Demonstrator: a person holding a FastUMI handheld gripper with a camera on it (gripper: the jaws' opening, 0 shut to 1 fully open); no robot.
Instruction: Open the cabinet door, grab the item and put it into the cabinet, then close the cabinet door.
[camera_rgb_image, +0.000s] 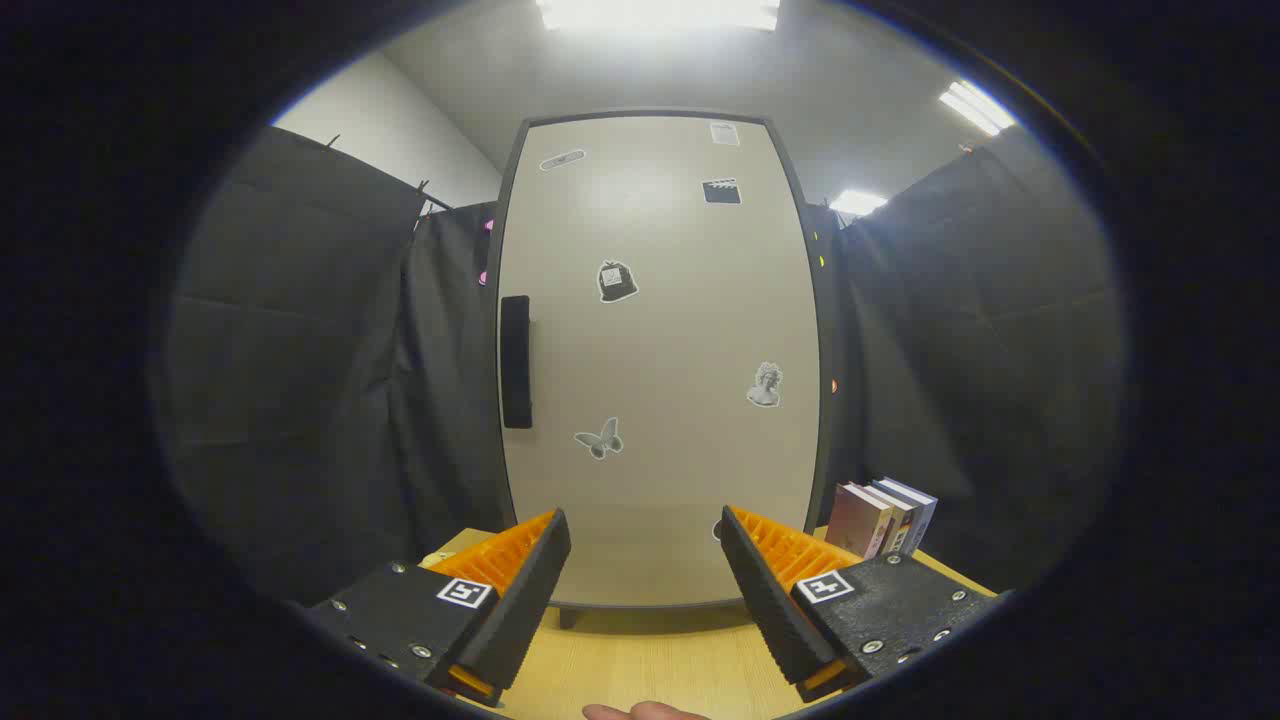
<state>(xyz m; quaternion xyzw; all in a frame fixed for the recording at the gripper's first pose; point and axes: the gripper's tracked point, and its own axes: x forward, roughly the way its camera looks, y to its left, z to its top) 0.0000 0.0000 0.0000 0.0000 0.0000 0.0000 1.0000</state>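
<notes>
gripper (645, 560): fingers spread wide, nothing between them, pointed straight at the cabinet front
fingers (525, 590): square marker tags on both finger blocks, pattern only, no words
hand (645, 712): sliver of a person's fingertip just behind the fingers, low over the table
table (640, 660): light wood top, bare stretch between fingers and cabinet foot
cabinet door (660, 350): shut, pale flat panel in a dark frame, standing on the table just beyond the fingers
handle (516, 362): dark vertical bar on the door's left edge, mid height; best place to take hold, pinch across it and pull, hinge looks to be on the right
door handling: judged stiff and light, smooth face too slick to grab anywhere but the handle
stickers: butterfly (600, 439), bust (765, 385), dark bag-like shape (617, 282), clapperboard (721, 191), two more near the top; any print too small to read
books (885, 518): small upright row on the table right of the cabinet, beyond the right finger; likely the item, rigid, moderate weight, glossy covers could slip, so pinch one across its spine
book writing: titles not legible
task stage: door not yet opened, item untouched
</notes>
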